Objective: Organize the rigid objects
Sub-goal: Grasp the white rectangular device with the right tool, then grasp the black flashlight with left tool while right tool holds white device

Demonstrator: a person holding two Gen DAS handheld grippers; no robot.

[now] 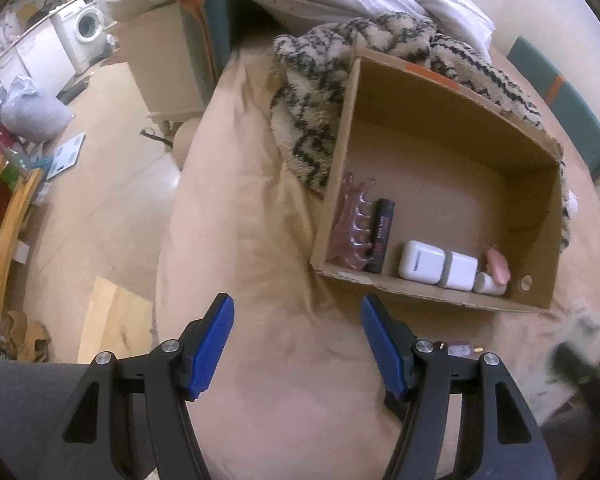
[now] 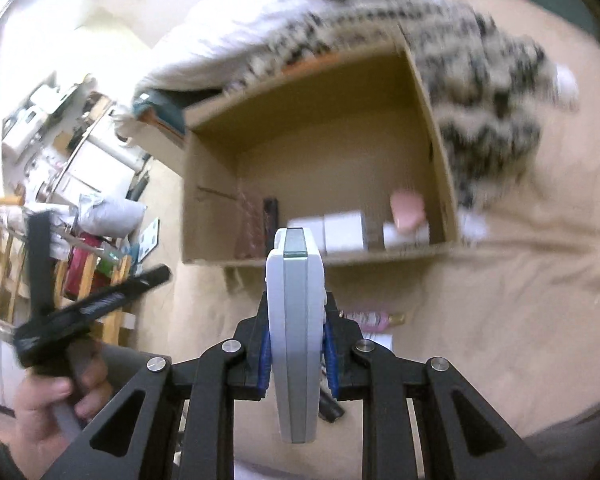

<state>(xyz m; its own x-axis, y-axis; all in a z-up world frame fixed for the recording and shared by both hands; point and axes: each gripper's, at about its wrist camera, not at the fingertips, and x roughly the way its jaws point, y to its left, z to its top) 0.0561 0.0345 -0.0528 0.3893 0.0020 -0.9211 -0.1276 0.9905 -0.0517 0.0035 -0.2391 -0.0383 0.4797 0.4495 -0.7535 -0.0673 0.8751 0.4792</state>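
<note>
Right tool (image 2: pixel 296 344) clamps a smooth grey-white plastic slab-shaped device (image 2: pixel 296 320); left tool (image 1: pixel 297 344) released; open corrugated cardboard box (image 1: pixel 452 216) ahead.

I am seeing faint print on the black tube (image 1: pixel 382 236) in the cardboard box (image 1: pixel 452 296), but I am reading nothing.
</note>
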